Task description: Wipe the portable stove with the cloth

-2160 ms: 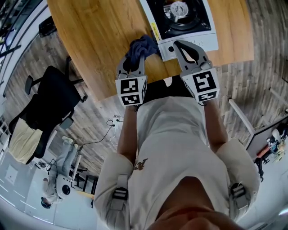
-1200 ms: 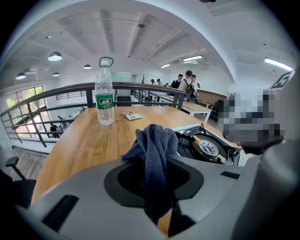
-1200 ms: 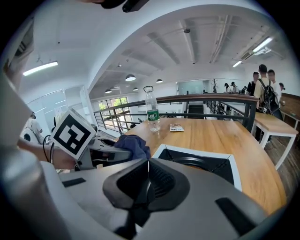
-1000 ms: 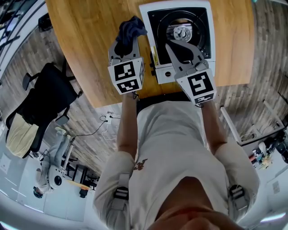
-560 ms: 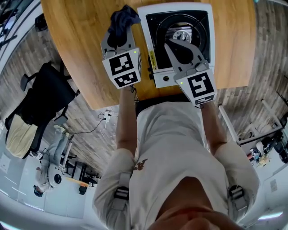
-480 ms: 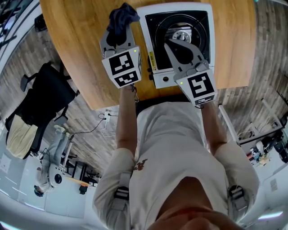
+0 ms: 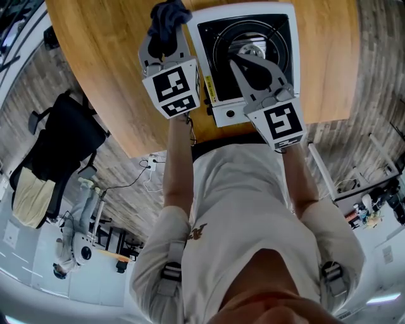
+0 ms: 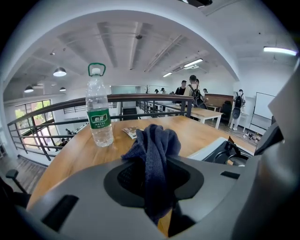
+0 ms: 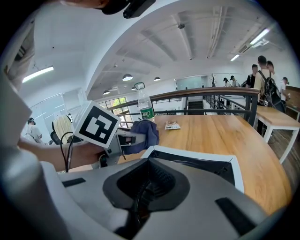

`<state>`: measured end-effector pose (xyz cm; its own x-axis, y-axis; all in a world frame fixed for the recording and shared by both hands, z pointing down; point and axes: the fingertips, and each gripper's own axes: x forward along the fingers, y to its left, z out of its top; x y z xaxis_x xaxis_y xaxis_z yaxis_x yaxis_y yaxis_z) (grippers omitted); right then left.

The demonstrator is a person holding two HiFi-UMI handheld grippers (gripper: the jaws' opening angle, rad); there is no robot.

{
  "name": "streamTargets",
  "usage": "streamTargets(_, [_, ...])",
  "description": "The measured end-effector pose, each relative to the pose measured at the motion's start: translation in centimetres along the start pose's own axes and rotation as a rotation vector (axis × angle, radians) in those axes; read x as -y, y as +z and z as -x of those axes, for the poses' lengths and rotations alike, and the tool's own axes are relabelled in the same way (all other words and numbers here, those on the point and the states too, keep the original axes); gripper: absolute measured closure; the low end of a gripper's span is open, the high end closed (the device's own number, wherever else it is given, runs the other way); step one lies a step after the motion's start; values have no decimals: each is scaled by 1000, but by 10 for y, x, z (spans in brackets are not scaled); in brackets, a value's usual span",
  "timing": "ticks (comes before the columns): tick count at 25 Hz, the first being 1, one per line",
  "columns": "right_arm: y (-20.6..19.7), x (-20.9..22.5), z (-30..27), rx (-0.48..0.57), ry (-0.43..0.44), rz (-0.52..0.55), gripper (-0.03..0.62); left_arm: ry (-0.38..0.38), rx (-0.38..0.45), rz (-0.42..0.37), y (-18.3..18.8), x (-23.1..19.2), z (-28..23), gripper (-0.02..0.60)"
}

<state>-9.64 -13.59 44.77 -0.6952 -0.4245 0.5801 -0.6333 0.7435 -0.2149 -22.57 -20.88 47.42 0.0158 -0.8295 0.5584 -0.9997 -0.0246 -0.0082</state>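
Starting at the left of the head view, a black office chair (image 7: pixel 63 136) stands on the grey plank floor, well apart from the wooden table (image 7: pixel 107 76). On the table, seen in the left gripper view, 1 clear water bottle (image 8: pixel 99 117) with a green label stands upright, and a small flat packet (image 8: pixel 131 132) lies just beside it.

Next comes the left gripper (image 7: pixel 166 24), held over the table. Its 2 jaws are clamped on a dark blue cloth (image 7: pixel 168 14), which bunches up past the tips and hangs down through the hollow between them. The cloth sits just beside the stove's left edge, apart from the black top; whether it touches the table cannot be told.

To its right lies the portable stove (image 7: pixel 281 31), a white case with a black top and a round burner (image 7: pixel 252 47) in the middle. A control knob (image 7: pixel 229 114) shows on its front panel, at the table's near edge.

Furthest right, the right gripper (image 7: pixel 236 59) reaches over the stove's front, tips above the black top near the burner. Its 2 jaws are pressed together with nothing between them. Whether the tips touch the stove cannot be told.
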Motion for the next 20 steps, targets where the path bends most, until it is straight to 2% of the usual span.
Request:
streamTargets(7, [-3, -3, 0, -1, 1, -1, 572, -85, -55, -16, -24, 19, -2, 468])
streamTargets(20, [-8, -15, 7, 2, 2, -6, 572, -123, -88, -85, -41, 32, 13, 471])
